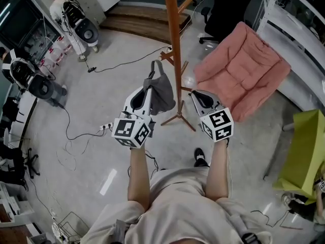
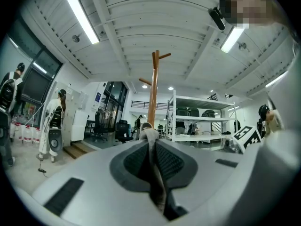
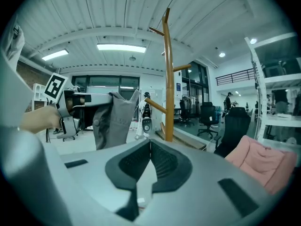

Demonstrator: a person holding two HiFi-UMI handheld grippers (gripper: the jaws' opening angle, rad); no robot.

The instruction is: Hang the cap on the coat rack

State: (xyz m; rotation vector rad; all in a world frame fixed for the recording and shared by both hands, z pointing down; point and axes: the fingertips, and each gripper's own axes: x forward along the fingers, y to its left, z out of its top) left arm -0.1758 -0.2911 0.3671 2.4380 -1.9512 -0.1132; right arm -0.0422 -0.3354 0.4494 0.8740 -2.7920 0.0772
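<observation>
Cap [image 1: 161, 96], grey, hangs pinched in L gripper [image 1: 147, 91] jaws, held up just beside coat rack [image 1: 174, 39] pole, not on any peg. R gripper [image 1: 197, 94] clenched w/ nothing between jaws, on pole's other side.

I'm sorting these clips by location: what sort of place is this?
Probably an open lab or office workspace. It has tall white metal shelving, a black swivel office chair and a glossy grey floor strewn with cables.
</observation>
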